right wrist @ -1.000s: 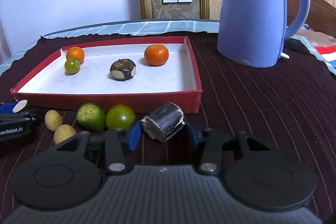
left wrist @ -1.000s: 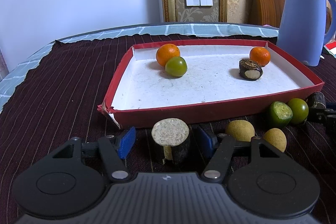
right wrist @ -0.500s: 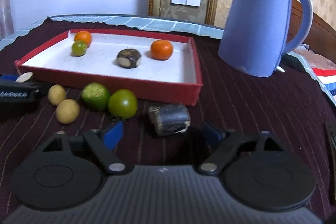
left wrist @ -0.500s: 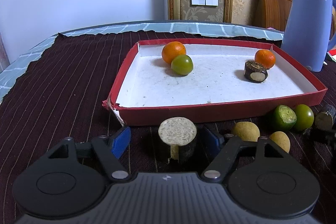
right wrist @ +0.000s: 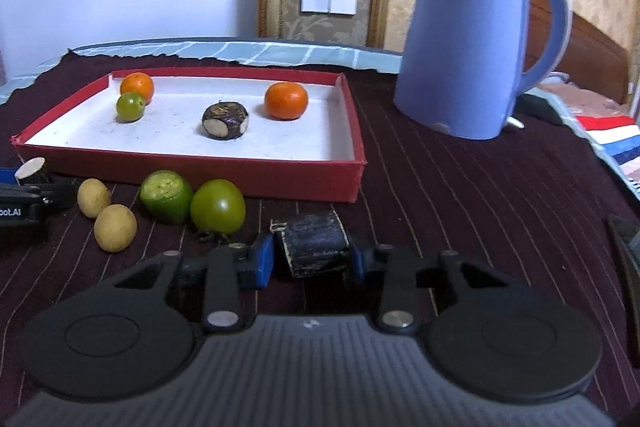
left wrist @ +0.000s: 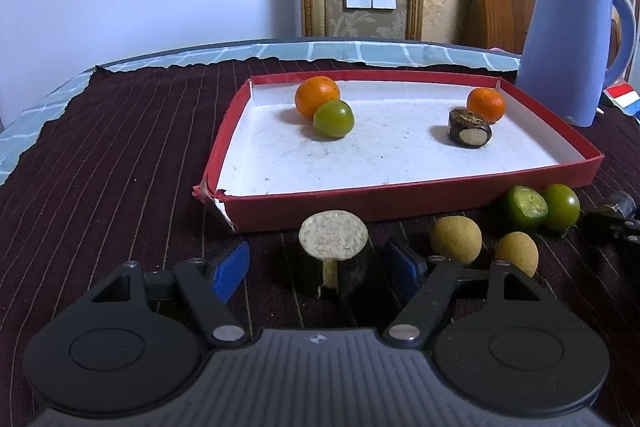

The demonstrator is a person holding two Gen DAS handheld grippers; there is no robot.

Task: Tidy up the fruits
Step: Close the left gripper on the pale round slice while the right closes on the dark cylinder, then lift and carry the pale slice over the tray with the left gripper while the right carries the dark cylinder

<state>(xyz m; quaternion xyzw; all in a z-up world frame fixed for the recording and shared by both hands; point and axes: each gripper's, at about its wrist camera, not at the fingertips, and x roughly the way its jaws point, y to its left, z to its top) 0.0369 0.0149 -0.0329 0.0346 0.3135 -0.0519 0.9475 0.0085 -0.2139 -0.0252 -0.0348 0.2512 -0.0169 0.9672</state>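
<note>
The right claw (right wrist: 313,254) has just been closing, and its blue pads now press both sides of a dark cane chunk (right wrist: 314,245) lying on the striped cloth just before the red tray (right wrist: 200,169). The left claw (left wrist: 320,267) stands open around an upright cane piece (left wrist: 333,255) with a pale cut top, pads apart from it. Between the two, on the desk, sit two yellow-brown fruits (left wrist: 456,239) and two green ones (left wrist: 560,207). A blue kettle (right wrist: 472,39) stands right of the tray.
</note>
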